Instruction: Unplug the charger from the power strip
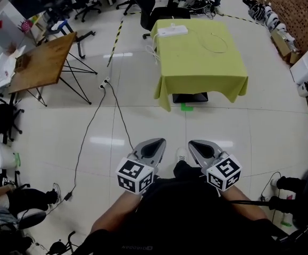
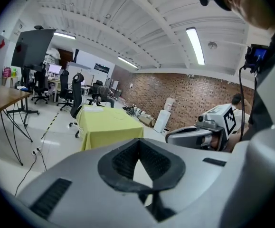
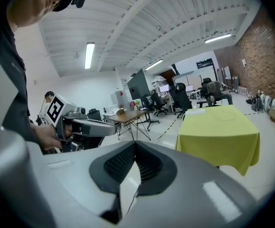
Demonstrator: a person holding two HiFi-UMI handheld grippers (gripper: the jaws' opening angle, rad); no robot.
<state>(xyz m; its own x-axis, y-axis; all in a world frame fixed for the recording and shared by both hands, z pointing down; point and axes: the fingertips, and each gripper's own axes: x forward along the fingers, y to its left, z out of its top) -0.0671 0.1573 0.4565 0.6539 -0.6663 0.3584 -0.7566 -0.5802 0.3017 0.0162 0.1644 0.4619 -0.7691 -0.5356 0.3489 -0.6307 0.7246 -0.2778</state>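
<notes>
1. I hold my left tongs [image 2: 138, 144] low in front of me. Their two dark pads are pressed together at the tips and nothing is between them.
2. My right tongs [image 3: 135, 146] are just beside them on the right. They are pressed together at the tips in the same way and are also empty.
3. In the head view both tongs point away from me over the pale tiled floor [image 1: 143, 116], side by side but apart. The toe of a shoe [image 1: 181, 154] shows between them.
4. The bench [image 1: 201, 68], draped in a yellow-green cloth, stands far ahead of me, well apart from both tongs.
5. The white power strip [image 1: 172, 31] lies flat at the far left corner of the bench top.
6. A thin white cable [image 1: 213, 40] runs from the strip and curls in a loose loop to its right on the cloth. What is plugged into the strip is too small to tell.
7. A black office chair [image 1: 155, 10] stands just beyond the far edge of the bench.
8. To the left stands a wooden table [image 1: 44, 62] on thin black legs. Near it a black cord [image 1: 87, 129] trails across the floor from a small white socket block [image 1: 105, 82].
9. A brick wall [image 2: 189, 91] closes off the right side of the room.
</notes>
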